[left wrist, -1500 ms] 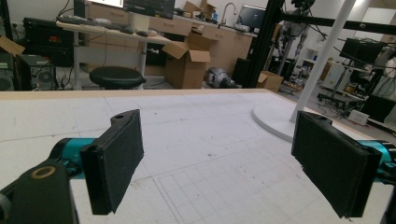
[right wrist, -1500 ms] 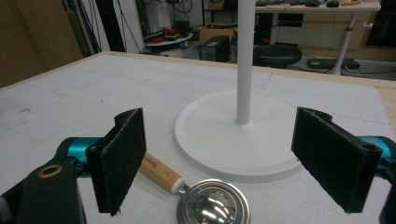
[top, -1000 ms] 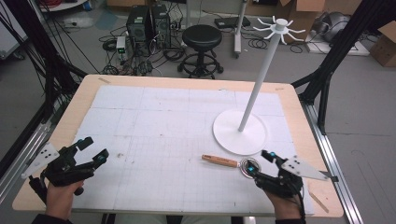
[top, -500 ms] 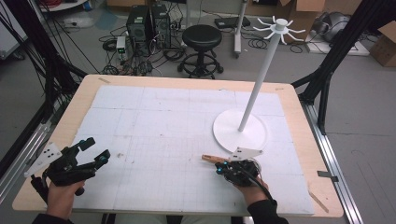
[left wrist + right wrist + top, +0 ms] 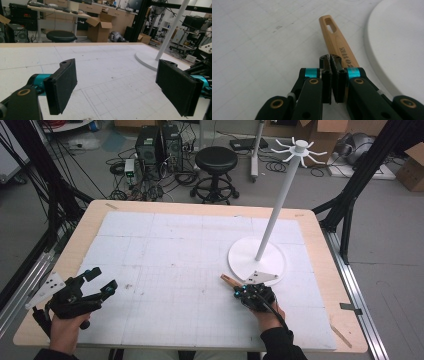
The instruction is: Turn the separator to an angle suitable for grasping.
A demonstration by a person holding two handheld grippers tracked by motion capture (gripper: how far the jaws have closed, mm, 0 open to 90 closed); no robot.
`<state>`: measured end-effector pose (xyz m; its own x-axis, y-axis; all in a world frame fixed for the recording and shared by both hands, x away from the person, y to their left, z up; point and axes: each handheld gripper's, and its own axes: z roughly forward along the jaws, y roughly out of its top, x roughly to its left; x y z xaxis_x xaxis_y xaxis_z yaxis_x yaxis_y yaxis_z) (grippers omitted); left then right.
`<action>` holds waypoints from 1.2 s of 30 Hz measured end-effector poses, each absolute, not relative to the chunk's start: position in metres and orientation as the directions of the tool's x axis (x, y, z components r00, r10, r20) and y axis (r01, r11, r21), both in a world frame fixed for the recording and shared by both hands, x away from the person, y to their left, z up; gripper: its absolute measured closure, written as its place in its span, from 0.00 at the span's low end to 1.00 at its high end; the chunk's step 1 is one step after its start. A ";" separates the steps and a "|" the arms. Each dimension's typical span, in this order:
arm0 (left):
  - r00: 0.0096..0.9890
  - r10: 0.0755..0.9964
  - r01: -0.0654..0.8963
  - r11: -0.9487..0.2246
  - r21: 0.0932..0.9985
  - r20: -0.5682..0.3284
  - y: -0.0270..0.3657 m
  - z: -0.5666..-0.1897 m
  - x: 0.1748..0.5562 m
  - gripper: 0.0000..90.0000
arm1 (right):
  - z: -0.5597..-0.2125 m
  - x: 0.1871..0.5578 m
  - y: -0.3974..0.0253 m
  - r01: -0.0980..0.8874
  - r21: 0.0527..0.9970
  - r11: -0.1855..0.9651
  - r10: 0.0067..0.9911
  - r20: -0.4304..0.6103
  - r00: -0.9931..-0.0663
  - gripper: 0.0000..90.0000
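A wooden utensil handle (image 5: 229, 280) with a slot near its end lies on the white mat, just left of the white stand's round base (image 5: 250, 257). My right gripper (image 5: 239, 292) sits over the handle's near part, hiding the rest of the utensil. In the right gripper view its jaws are pressed together with nothing between them, and the handle (image 5: 337, 40) runs out from under the right gripper (image 5: 329, 58) toward the far side. My left gripper (image 5: 101, 278) rests at the table's front left, open. Its pads (image 5: 62, 85) stand wide apart over bare mat.
The tall white stand (image 5: 277, 205) carries several hook arms at its top; its base (image 5: 397, 45) lies close to the right of my right gripper. The stand's pole (image 5: 172, 27) rises at the right. Beyond the table stand a black stool (image 5: 216, 160) and floor cables.
My right gripper has moved left from the table's right side onto the utensil and now covers its round head. The left gripper has stayed put.
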<state>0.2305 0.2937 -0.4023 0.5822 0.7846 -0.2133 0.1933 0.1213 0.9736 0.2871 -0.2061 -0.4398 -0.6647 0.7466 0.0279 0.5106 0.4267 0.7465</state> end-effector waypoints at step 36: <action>0.593 0.776 0.186 0.126 0.974 -0.213 0.293 -0.402 0.229 0.19 | -0.387 0.227 -0.286 0.297 0.948 0.115 0.832 0.072 -0.551 0.18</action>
